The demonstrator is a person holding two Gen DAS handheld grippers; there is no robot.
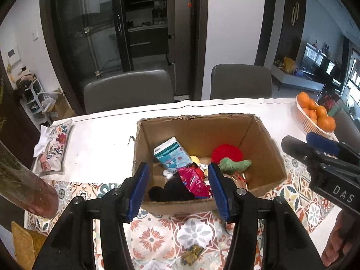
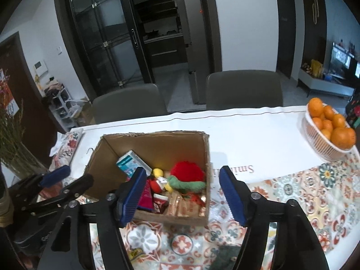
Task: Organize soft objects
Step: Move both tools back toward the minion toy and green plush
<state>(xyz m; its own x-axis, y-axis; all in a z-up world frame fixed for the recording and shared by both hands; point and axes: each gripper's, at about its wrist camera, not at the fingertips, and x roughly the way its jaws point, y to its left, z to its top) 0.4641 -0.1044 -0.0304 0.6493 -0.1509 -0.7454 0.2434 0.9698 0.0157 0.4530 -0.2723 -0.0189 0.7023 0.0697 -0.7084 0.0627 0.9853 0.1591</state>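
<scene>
Soft toys (image 1: 234,164) sit inside the cardboard box (image 1: 202,132); left gripper (image 1: 177,191) and right gripper (image 2: 182,195) hover released, empty, just before it, so descend squarely onto one toy

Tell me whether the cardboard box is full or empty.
Partly full. The cardboard box holds a tissue pack, a red pompom, a green plush and more, but its upper walls show bare.
</scene>
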